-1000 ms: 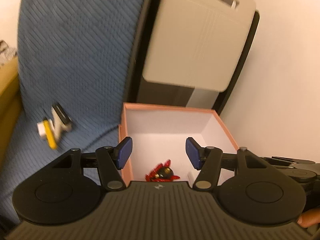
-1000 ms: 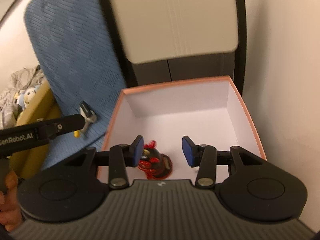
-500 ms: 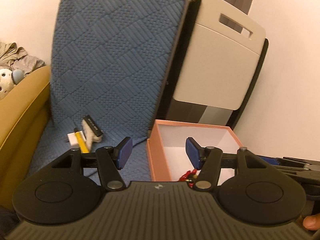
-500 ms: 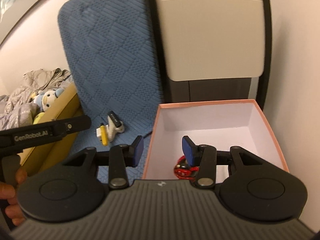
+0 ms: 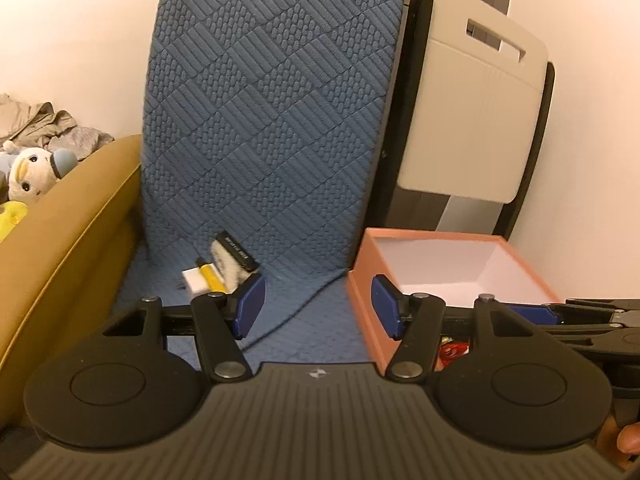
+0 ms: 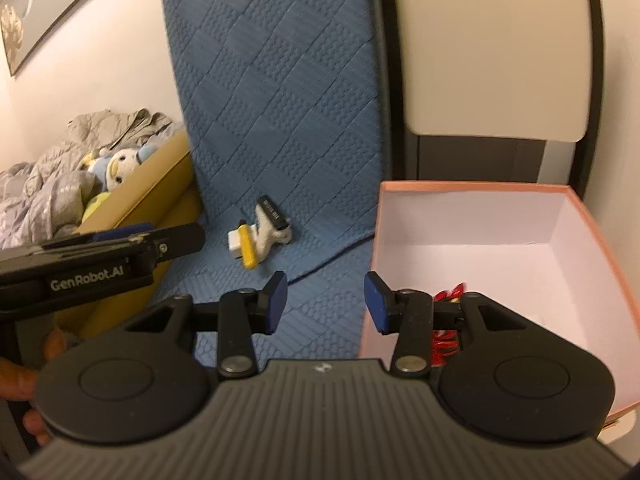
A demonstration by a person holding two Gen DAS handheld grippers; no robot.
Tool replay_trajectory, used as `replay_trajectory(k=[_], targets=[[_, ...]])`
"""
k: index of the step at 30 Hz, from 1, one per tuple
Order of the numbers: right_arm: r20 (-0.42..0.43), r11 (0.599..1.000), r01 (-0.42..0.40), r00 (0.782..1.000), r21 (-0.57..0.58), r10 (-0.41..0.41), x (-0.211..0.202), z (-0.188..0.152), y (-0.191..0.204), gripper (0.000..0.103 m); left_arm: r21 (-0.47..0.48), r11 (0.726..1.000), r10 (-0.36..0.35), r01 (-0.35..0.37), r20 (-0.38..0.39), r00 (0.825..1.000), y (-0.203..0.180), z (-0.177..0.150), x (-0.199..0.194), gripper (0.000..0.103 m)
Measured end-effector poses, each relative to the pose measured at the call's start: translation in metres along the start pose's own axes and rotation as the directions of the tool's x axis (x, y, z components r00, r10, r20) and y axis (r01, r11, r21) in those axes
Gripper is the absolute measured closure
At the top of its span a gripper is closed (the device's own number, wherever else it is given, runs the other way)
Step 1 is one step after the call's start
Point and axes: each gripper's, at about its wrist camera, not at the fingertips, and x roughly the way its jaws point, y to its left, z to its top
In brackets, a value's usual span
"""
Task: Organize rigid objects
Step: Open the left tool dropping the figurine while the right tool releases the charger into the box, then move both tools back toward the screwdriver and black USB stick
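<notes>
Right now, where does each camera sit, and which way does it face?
Left wrist: on the left hand-held gripper, open, facing the blue mat; a fingertip shows.
Right wrist: on the right hand-held gripper, open, facing the mat's edge; the left hand shows.
Both share the pink box and the small items.

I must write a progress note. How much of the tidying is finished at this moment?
Done: one red toy lies inside the pink box. In hand: nothing; the left gripper and right gripper are both open. Left: the small pile of yellow, white and black items on the blue mat.
</notes>
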Motion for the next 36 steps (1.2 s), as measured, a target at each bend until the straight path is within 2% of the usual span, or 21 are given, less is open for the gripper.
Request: replay_trajectory(k=[7, 16, 22, 26, 33, 36], targets=[[-0.021, 1.0, -0.015, 1.0, -0.023, 0.014, 0.029, -0.021, 0.017, 0.057, -0.02, 1.0, 0.012, -0.012, 0.002, 1.0, 0.024, -0.017, 0.009, 0.038], [0.003, 0.999, -0.008, 1.0, -0.044, 0.008, 0.047, -0.035, 0.028, 0.057, -0.088, 0.996, 0.022, -0.023, -0.014, 1.0, 0.057, -0.039, 0.025, 0.039], [-0.011, 0.998, -0.027, 1.0, -0.056, 0.026, 0.06, -0.045, 0.036, 0.057, -0.142, 0.99, 0.004, -0.012, -0.059, 0.998, 0.074, -0.045, 0.045, 0.039], [0.001, 0.999, -0.032, 0.999, -0.037, 0.032, 0.067, -0.045, 0.038, 0.057, -0.138, 0.99, 0.021, -0.031, -0.075, 0.997, 0.079, -0.046, 0.059, 0.039], [0.008, 0.998, -0.048, 0.999, -0.045, 0.048, 0.085, -0.037, 0.038, 0.057, -0.204, 0.979, -0.035, 0.01, -0.121, 0.992, 0.09, -0.041, 0.09, 0.039], [0.004, 0.997, -0.064, 0.998, -0.043, 0.064, 0.094, -0.031, 0.037, 0.057, -0.202, 0.979, -0.034, 0.004, -0.146, 0.989, 0.092, -0.039, 0.107, 0.039]])
